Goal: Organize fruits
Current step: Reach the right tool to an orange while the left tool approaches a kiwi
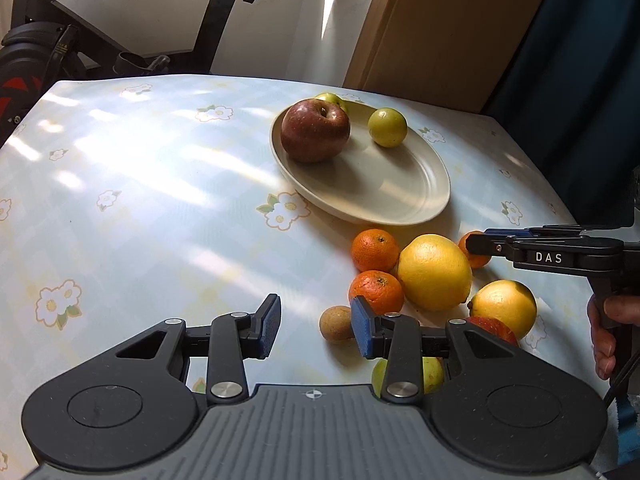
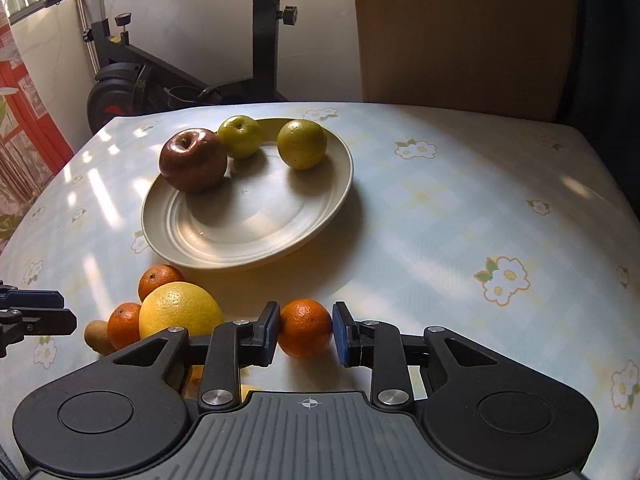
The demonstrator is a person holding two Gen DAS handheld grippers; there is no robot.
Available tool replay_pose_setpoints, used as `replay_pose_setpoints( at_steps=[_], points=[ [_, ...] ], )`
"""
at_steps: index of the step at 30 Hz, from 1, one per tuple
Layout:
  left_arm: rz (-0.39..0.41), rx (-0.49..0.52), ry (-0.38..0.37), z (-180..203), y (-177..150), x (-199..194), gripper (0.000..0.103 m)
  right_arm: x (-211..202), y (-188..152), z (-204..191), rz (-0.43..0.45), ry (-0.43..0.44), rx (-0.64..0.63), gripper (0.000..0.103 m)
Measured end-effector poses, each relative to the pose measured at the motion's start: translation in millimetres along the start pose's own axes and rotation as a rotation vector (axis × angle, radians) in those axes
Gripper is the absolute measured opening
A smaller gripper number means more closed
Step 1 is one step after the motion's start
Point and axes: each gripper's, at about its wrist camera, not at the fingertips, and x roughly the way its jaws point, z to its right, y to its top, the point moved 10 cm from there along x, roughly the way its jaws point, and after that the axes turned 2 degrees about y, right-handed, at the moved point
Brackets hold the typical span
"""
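A beige plate (image 2: 224, 236) (image 1: 404, 200) holds a dark red apple (image 2: 193, 159) (image 1: 315, 130) and two green fruits (image 2: 302, 144) (image 2: 241, 136). Near it on the table lie tangerines (image 1: 375, 250) (image 1: 376, 292), two large yellow citrus fruits (image 1: 435, 272) (image 1: 503, 307) and a small brown fruit (image 1: 335, 324). My right gripper (image 2: 306, 330) stands around a tangerine (image 2: 306, 328), its pads close to or touching the fruit's sides; the fruit rests on the table. My left gripper (image 1: 316, 326) is open and empty, just above the table beside the brown fruit.
The table wears a pale blue flowered cloth (image 1: 160, 200). An exercise bike (image 2: 160, 80) stands behind it and a wooden panel (image 2: 460, 32) at the back right. A red fruit (image 1: 490, 328) and a green one (image 1: 434, 374) lie partly hidden under my left gripper.
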Motion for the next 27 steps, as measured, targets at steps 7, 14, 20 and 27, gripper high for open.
replay_pose_setpoints(
  at_steps=[7,14,20,27],
  points=[
    [-0.038,-0.034,-0.066,5,-7,10,0.034,-2,-3,0,0.003,0.000,-0.001,0.026],
    [-0.068,0.005,-0.058,11,-10,20,0.034,-2,-3,2,0.005,0.011,0.026,0.026],
    [-0.070,0.030,-0.055,15,-8,28,0.034,-2,-4,4,0.005,0.019,0.042,0.027],
    [-0.057,0.049,-0.040,14,-10,30,0.030,-1,-6,3,0.000,0.031,0.053,0.028]
  ],
)
